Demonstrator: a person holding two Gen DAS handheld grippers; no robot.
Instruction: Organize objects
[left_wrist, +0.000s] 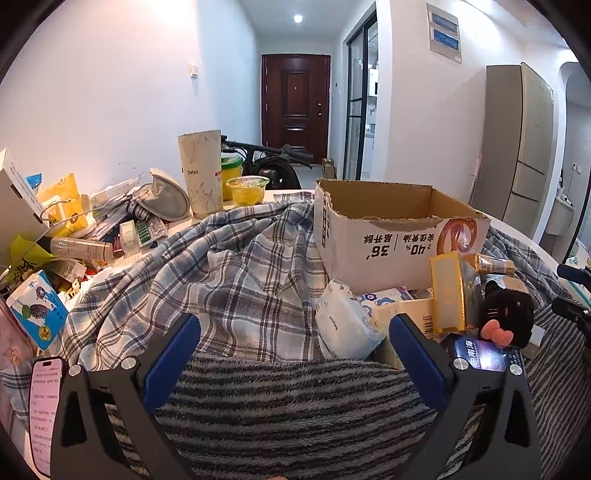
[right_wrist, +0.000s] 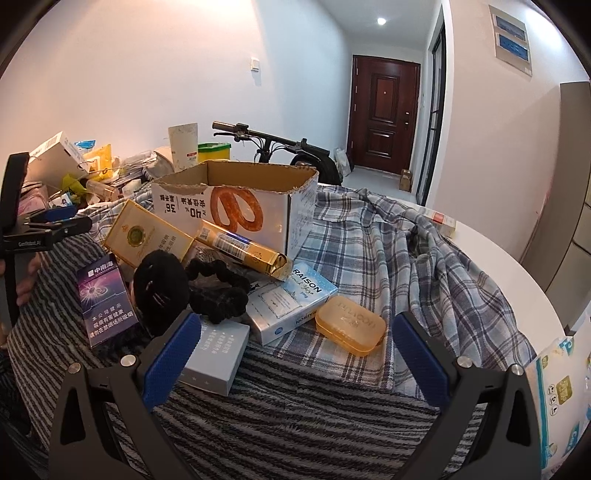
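both grippers – left gripper (left_wrist: 295, 354) and right gripper (right_wrist: 295, 347) – hang spread wide and empty over the striped grey fleece blanket (right_wrist: 295, 417), so nothing's picked yet – next probably the translucent orange plastic case (right_wrist: 350, 330), lying near the torn open cardboard box (right_wrist: 236, 199).

Blue-plaid cloth (left_wrist: 251, 266), seemingly grey-striped blanket (left_wrist: 295, 406)

Tall cream cup (left_wrist: 201, 173): "Debo". Cardboard box (right_wrist: 236, 206), print upside down: "36'" and "40%", Chinese characters beside. Light blue pack (right_wrist: 308, 291): "RAISON". Purple cigarette pack (right_wrist: 105, 302): "中南海", white Chinese warning lines below. Left gripper (right_wrist: 48, 225) body: small white "GenRobot.AI". Orange plastic case (right_wrist: 351, 326): embossed word, not readable. Phone (left_wrist: 46, 398) screen: text too small.
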